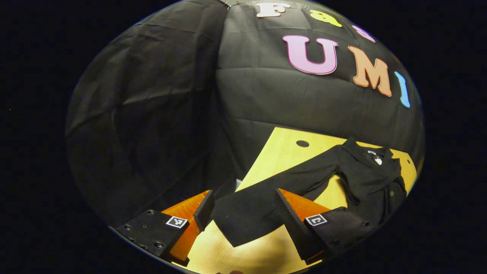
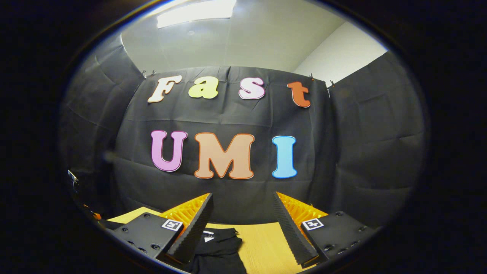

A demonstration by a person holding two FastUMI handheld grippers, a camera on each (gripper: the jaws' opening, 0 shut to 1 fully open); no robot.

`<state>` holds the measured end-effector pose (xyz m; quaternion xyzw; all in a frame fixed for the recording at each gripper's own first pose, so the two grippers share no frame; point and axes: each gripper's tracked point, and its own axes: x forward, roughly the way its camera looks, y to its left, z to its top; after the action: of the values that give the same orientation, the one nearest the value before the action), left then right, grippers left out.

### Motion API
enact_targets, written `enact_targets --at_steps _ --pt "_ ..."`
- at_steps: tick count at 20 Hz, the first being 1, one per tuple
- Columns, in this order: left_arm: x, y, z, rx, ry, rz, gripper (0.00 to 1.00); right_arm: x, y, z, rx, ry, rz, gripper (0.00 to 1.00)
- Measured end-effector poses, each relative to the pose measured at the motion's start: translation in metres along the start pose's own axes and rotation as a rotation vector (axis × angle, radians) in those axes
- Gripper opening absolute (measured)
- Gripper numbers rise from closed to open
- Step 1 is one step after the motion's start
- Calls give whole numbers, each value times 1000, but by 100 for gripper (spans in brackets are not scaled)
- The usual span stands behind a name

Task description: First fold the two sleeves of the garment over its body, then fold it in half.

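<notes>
**Black-draped booth with a wooden table**

The booth is enclosed by black cloth (image 2: pixel 228 114), which is hung in creased panels and pinned along its top edge with small clips (image 2: pixel 147 72). Above the cloth, a white ceiling (image 2: pixel 266 34) is seen, and a bright light panel (image 2: pixel 194 13) is set into it. A pale wall (image 2: pixel 342 53) is glimpsed at the upper right. A light wooden table (image 1: pixel 281 152) is placed against the cloth, and a dark round hole (image 1: pixel 302 143) is seen near its far edge.
</notes>
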<state>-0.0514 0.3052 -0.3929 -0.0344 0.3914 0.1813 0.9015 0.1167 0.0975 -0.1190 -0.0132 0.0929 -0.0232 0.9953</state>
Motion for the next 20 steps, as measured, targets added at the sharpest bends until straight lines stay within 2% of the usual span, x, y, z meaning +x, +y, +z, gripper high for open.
enact_targets --at_steps 1,10,12,13,16,17,19,20 --pt "3 0 -10 4 24 -6 96 -2 4 -2 -6 6 3 100" --pt "16 7 -65 -9 165 -39 94 -6 23 -8 -56 33 9 98" --pt "15 8 -80 -2 208 -26 94 -7 23 -8 -67 36 7 98" --pt "18 6 -75 23 180 -32 96 -7 22 -9 -72 40 6 96" --pt "20 1 -73 33 156 -46 93 -5 22 -11 -79 56 6 98" --pt "20 1 -75 27 152 -45 91 -4 21 -12 -79 57 3 96" --pt "22 -1 -74 24 147 -57 79 -3 21 -14 -83 61 5 96" --pt "21 -3 -73 23 143 -66 65 -2 20 -14 -88 63 4 96"
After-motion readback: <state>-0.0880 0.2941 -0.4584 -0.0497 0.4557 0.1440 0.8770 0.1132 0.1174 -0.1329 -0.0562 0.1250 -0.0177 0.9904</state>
